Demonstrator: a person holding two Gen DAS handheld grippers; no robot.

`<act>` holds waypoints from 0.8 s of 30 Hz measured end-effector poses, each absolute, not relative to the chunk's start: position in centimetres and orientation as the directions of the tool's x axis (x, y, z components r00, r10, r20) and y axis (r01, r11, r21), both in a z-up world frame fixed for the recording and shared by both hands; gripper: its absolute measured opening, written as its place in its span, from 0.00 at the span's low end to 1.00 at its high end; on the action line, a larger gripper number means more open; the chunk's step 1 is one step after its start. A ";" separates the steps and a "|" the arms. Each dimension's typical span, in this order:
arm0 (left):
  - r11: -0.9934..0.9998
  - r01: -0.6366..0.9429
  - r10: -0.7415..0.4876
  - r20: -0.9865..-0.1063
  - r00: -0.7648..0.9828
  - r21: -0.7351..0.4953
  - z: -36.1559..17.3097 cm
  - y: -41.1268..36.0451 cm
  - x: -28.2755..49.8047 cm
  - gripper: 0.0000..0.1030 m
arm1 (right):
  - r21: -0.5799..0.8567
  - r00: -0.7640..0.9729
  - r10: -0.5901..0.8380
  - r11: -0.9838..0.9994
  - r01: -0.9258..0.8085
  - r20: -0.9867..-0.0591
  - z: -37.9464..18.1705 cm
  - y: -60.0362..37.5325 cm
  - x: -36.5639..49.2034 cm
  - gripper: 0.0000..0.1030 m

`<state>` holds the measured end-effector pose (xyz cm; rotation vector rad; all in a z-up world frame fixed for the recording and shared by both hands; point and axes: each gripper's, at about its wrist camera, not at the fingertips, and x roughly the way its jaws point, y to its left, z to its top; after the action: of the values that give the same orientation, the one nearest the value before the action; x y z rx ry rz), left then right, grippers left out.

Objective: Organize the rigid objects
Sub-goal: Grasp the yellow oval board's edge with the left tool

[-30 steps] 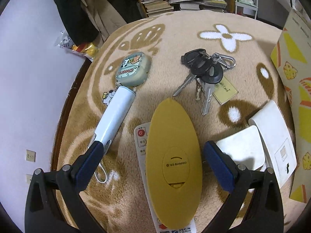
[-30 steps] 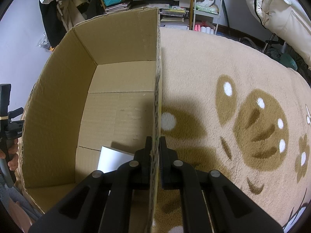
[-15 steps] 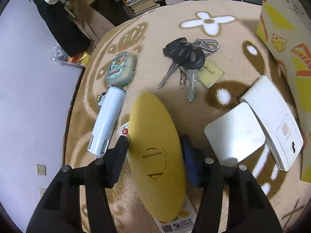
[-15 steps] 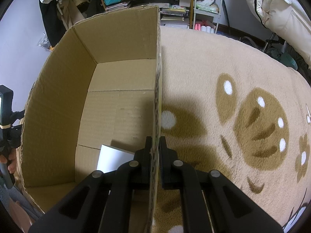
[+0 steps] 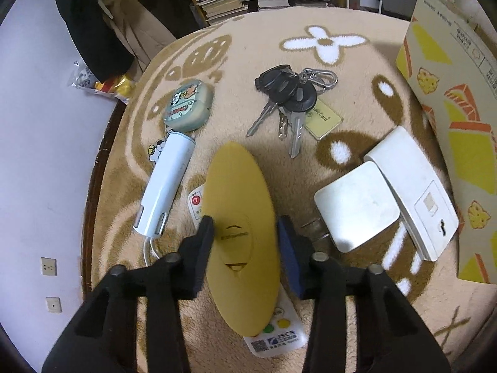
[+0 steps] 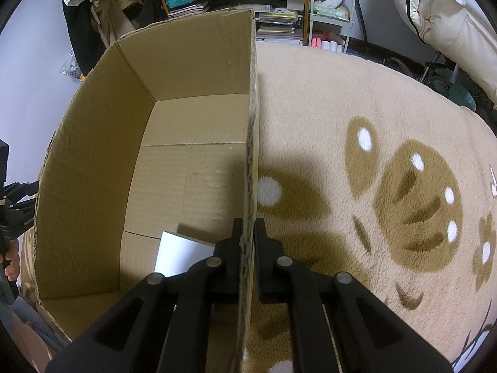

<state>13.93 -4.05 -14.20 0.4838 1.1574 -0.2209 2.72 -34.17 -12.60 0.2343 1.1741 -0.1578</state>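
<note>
The yellow oval case (image 5: 240, 248) covers most of the white remote (image 5: 273, 338) beneath it. The white card (image 6: 183, 253) in the cardboard box (image 6: 93, 171) is partly hidden behind the right tongs (image 6: 247, 233). The picture's left edge cuts off a hand (image 6: 11, 264).

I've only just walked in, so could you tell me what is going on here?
A person is sorting small items on a rug into a cardboard box. The left gripper has its jaws against both sides of a yellow oval case lying on a remote. The right gripper is clamped on the box wall. Keys, a white tube and two white devices lie on the rug.
</note>
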 end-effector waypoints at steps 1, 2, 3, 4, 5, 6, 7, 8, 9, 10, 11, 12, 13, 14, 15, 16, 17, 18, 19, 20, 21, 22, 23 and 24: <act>0.878 0.407 0.080 -0.916 0.393 0.251 -14.1 -4.0 13.9 0.36 | 0.098 0.379 -0.001 0.965 0.243 -0.925 -12.6 -34.1 2.7 0.07; 0.881 0.404 0.080 -0.917 0.390 0.248 -14.1 -4.0 13.9 0.36 | 0.099 0.379 0.000 0.965 0.244 -0.925 -12.6 -34.2 2.7 0.07; 0.882 0.402 0.077 -0.918 0.390 0.245 -14.2 -3.9 13.9 0.36 | 0.100 0.379 0.000 0.965 0.244 -0.925 -12.6 -34.2 2.7 0.07; 0.885 0.399 0.074 -0.919 0.388 0.240 -14.2 -3.9 14.0 0.36 | 0.100 0.379 0.000 0.965 0.244 -0.925 -12.7 -34.2 2.7 0.07; 0.890 0.393 0.068 -0.921 0.384 0.230 -14.2 -3.7 14.2 0.37 | 0.100 0.378 0.001 0.965 0.244 -0.926 -12.7 -34.2 2.7 0.07; 0.895 0.386 0.065 -0.923 0.379 0.222 -14.2 -3.6 14.4 0.38 | 0.101 0.379 0.001 0.965 0.244 -0.925 -12.7 -34.2 2.7 0.07; 0.901 0.377 0.063 -0.926 0.372 0.213 -14.2 -3.4 14.6 0.40 | 0.101 0.379 0.001 0.965 0.244 -0.926 -12.7 -34.2 2.7 0.07; 0.905 0.372 0.060 -0.928 0.367 0.206 -14.2 -3.3 14.8 0.42 | 0.101 0.379 0.001 0.965 0.244 -0.925 -12.7 -34.2 2.7 0.07; 0.909 0.366 0.058 -0.931 0.360 0.198 -14.3 -3.1 15.0 0.43 | 0.101 0.380 0.001 0.965 0.243 -0.925 -12.7 -34.2 2.7 0.07; 0.915 0.357 0.056 -0.934 0.352 0.189 -14.4 -2.8 15.2 0.46 | 0.100 0.380 0.001 0.965 0.243 -0.925 -12.7 -34.2 2.7 0.07; 0.918 0.351 0.054 -0.937 0.346 0.183 -14.4 -2.7 15.2 0.48 | 0.101 0.380 0.001 0.965 0.243 -0.925 -12.7 -34.2 2.7 0.07; 0.920 0.347 0.057 -0.939 0.339 0.182 -14.5 -2.6 15.4 0.48 | 0.101 0.380 0.001 0.965 0.243 -0.925 -12.7 -34.2 2.7 0.07; 0.920 0.345 0.062 -0.941 0.334 0.184 -14.6 -2.5 15.5 0.48 | 0.101 0.380 0.001 0.965 0.243 -0.925 -12.7 -34.2 2.7 0.07; 0.920 0.345 0.068 -0.942 0.328 0.186 -14.7 -2.4 15.6 0.48 | 0.101 0.380 0.001 0.965 0.243 -0.925 -12.7 -34.2 2.7 0.07; 0.921 0.344 0.067 -0.944 0.324 0.183 -14.8 -2.3 15.6 0.48 | 0.101 0.380 0.001 0.965 0.244 -0.925 -12.7 -34.2 2.7 0.07; 0.923 0.343 0.063 -0.947 0.316 0.176 -14.9 -2.2 15.7 0.48 | 0.101 0.379 0.001 0.965 0.243 -0.925 -12.7 -34.2 2.7 0.07; 0.925 0.341 0.057 -0.950 0.307 0.166 -14.9 -2.0 15.9 0.47 | 0.101 0.380 0.001 0.965 0.243 -0.925 -12.7 -34.2 2.7 0.07; 0.927 0.340 0.054 -0.952 0.302 0.160 -14.8 -1.9 15.8 0.47 | 0.101 0.380 0.001 0.965 0.243 -0.925 -12.7 -34.2 2.7 0.07; 0.928 0.339 0.050 -0.955 0.294 0.153 -14.8 -1.8 15.9 0.47 | 0.101 0.379 0.001 0.965 0.243 -0.925 -12.7 -34.2 2.7 0.07; 0.929 0.340 0.049 -0.957 0.285 0.149 -14.8 -1.7 16.0 0.47 | 0.101 0.379 0.001 0.965 0.243 -0.925 -12.7 -34.2 2.7 0.07; 0.929 0.341 0.047 -0.958 0.282 0.146 -14.9 -1.6 16.0 0.46 | 0.101 0.379 0.001 0.965 0.243 -0.925 -12.7 -34.2 2.7 0.07; 0.928 0.344 0.045 -0.961 0.273 0.141 -14.9 -1.5 16.1 0.46 | 0.101 0.379 0.001 0.965 0.243 -0.925 -12.7 -34.2 2.7 0.07; 0.929 0.344 0.043 -0.962 0.269 0.138 -15.0 -1.4 16.1 0.46 | 0.101 0.379 0.001 0.965 0.244 -0.925 -12.7 -34.2 2.7 0.07; 0.929 0.345 0.041 -0.963 0.268 0.135 -15.0 -1.4 16.1 0.45 | 0.101 0.379 0.001 0.965 0.243 -0.925 -12.7 -34.2 2.7 0.07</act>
<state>16.05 -1.39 -14.97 0.3491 1.2908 -0.2112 2.72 -34.22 -12.68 0.2358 1.1746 -0.1564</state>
